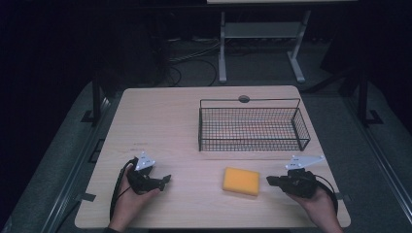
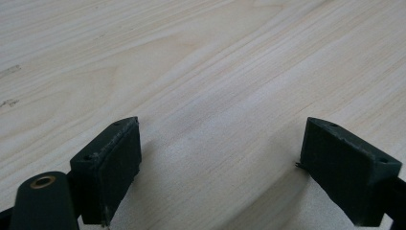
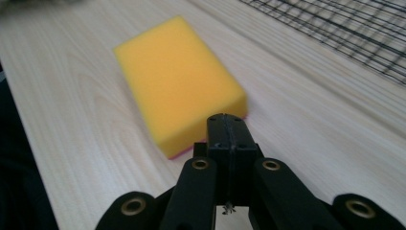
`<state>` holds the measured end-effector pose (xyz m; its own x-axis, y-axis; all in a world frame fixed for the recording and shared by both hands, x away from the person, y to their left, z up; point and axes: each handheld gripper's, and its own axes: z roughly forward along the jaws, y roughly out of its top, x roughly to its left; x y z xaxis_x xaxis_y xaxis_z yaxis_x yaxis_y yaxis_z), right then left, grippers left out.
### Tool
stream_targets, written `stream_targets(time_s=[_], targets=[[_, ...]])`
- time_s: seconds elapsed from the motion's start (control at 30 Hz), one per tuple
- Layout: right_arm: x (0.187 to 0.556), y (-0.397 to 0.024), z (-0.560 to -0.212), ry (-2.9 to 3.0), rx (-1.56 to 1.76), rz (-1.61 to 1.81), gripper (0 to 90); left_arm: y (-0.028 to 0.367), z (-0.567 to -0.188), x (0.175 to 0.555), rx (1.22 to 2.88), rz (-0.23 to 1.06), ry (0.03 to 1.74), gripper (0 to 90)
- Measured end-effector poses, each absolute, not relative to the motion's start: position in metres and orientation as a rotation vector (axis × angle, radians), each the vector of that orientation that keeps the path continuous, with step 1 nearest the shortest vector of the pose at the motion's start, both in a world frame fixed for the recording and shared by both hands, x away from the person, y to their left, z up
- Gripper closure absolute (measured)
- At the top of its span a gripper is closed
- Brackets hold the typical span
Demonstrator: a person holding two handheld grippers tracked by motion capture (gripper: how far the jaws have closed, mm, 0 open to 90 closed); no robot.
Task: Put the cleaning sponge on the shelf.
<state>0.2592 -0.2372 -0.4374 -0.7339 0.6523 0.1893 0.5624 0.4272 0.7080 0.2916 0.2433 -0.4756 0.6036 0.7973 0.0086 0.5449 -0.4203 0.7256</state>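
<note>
There, on the pale wooden tabletop [image 1: 184, 121], the yellow sponge [image 1: 241, 181] lay flat near the front edge, in front of the black wire basket [image 1: 252, 127] and well apart from it. The right gripper [image 1: 270, 180] sat just beside the sponge's right end, its jaws pressed together on nothing. The left gripper [image 1: 166, 179] rested off to the left, jaws spread wide over bare wood, well apart from the sponge.
</note>
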Motion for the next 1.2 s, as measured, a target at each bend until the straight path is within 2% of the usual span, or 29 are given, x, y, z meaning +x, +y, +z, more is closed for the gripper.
stream_targets(time_s=[0.8,1.2], targets=[[0.248,-0.196,-0.444,2.720,0.954,1.253,89.6,0.243,-0.476,0.292,2.131,0.465,1.057,13.2],[0.256,-0.195,-0.451,2.737,0.961,1.208,89.6,0.243,-0.476,0.292,2.130,0.465,1.057,13.2]])
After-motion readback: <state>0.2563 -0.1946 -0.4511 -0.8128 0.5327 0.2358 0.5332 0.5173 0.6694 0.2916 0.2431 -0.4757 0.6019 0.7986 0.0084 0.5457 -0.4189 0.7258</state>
